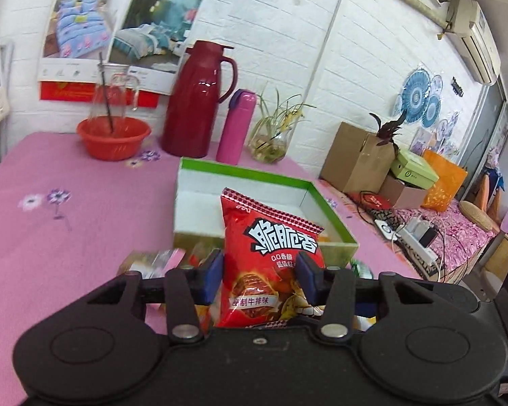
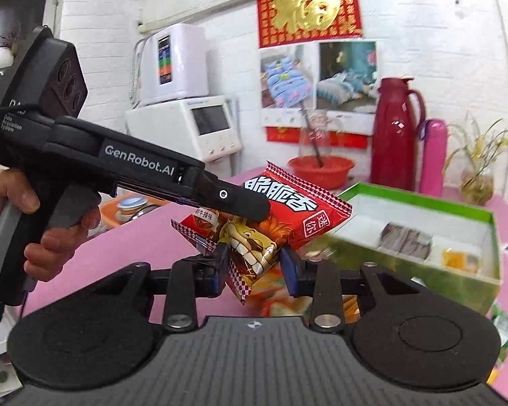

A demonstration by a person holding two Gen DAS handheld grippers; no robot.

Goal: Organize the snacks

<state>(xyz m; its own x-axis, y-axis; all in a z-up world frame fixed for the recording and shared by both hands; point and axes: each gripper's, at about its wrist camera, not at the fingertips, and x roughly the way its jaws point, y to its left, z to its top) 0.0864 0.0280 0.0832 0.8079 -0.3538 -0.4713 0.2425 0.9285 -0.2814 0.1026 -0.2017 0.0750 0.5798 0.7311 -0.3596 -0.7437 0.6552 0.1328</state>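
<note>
Both of your tongs are clenched on red snack bags, lifted clear of the desk [image 1: 67,176]. Your left tongs [image 1: 260,277] pinch a bag [image 1: 271,253] across its lower half, blue pads pressing in from both sides; it stands nearly upright, long axis running away from you, top edge leaning toward the box [image 1: 332,216]. Your right tongs [image 2: 254,267] grip what looks like a second bag [image 2: 254,250] at its crimped corner, so it hangs skewed, long axis slanting up to the right. I cannot tell for sure that the two are separate packs.

What the coming move turns on: the box lies straight ahead of the left tongs, just beyond the bag's top edge, and ahead and to the right of the right tongs. I judge the left hand [image 2: 34,216] to have the shorter, straighter path in.

The bags are glossy crinkled foil, puffed with air and likely to slip or deform under pressure. The box is stiff card, a shallow rectangle, green on the rim and white inside. It already holds a dark wrapped item [image 2: 406,240] and a small orange pack [image 2: 457,258] at its right end, leaving the left end open. More packets [image 1: 155,260] lie blurred on the pink cloth below your left tongs.
</note>
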